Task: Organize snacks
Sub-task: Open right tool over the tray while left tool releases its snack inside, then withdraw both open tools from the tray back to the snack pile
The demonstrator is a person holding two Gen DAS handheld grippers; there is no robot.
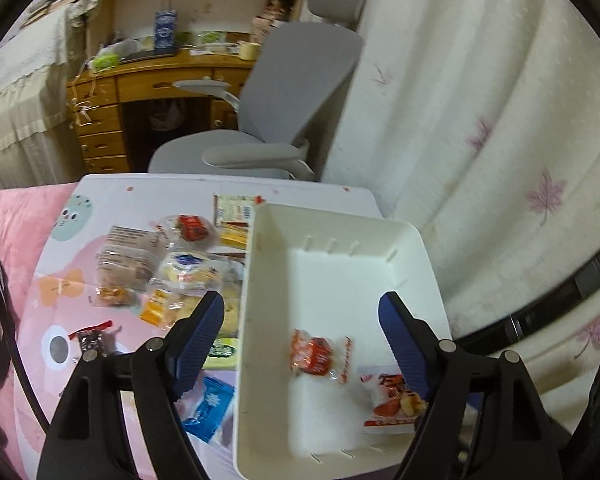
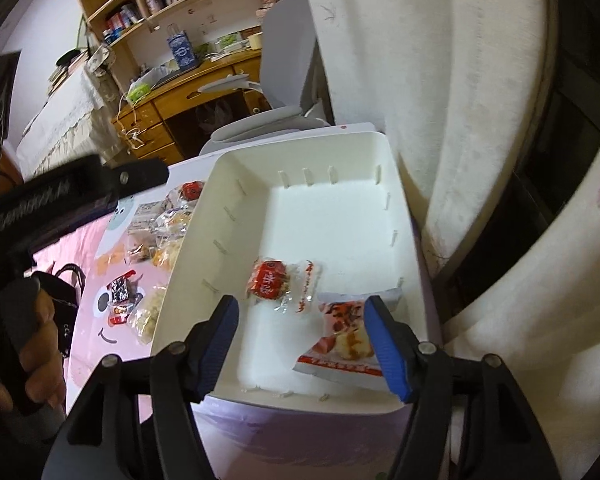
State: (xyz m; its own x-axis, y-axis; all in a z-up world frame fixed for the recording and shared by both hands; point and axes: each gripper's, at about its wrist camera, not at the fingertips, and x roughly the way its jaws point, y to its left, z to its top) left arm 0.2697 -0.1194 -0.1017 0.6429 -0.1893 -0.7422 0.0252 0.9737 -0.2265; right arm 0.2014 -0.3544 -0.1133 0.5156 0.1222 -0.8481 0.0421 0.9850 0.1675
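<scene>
White plastic walls of the bin split the tabletop in two, and I will go from its left side across. Along the left and middle of the tabletop lie the loose snacks that I have not yet sorted: clear-wrapped cakes in a heap, a dark candy with a red twist nearer the front-left, and a blue packet at the front edge just beside the bin's left wall. They sit there, I judge, because that is the unsorted pile, kept close to the bin so each carry is short. My left fingers stand apart with nothing between the pads, straddling the bin's left wall; the red-wrapped snack lies on the bin floor beneath the gap, apart from both pads. To its right, in the bin's front-right corner, the pink-and-white packet rests tilted against the wall. My right fingers are also spread, empty, hanging over that front end, the right pad in front of the packet though I cannot tell if it touches. Both snacks lie at the near end, which leaves the far part of the bin bare for the rest.
</scene>
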